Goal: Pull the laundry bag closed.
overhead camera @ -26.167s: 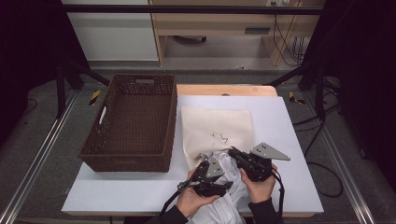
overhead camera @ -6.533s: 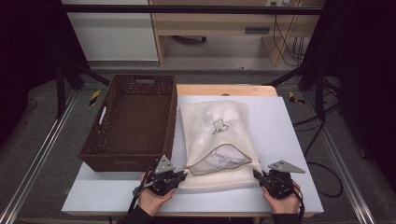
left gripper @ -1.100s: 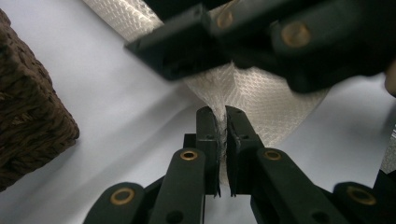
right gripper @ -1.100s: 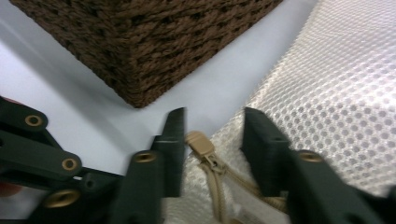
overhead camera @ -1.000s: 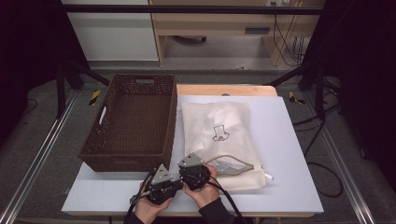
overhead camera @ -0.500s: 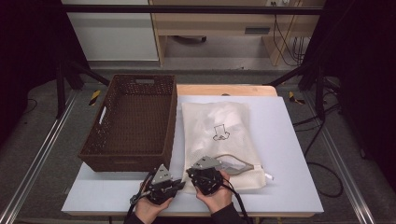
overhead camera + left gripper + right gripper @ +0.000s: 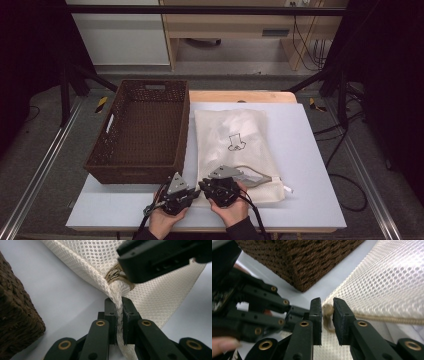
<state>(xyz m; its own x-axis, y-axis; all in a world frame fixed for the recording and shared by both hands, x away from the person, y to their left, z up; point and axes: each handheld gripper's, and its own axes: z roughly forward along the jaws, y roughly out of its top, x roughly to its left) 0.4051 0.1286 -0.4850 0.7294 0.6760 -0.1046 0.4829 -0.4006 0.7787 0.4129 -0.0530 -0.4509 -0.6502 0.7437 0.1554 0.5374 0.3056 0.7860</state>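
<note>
I see both hands low at the desk's near edge beside the basket. The left hand-held gripper pinches the mesh bag corner; the right hand-held gripper, jaws slightly apart, has just been opening around the zipper pull.

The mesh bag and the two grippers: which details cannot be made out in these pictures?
- High view: the mesh bag contents, veiled by fabric.
- High view: the zipper pull, hidden under the right gripper.
- Left gripper view: the bag's corner end, buried inside the left gripper.
- Right gripper view: the basket, cropped.
</note>
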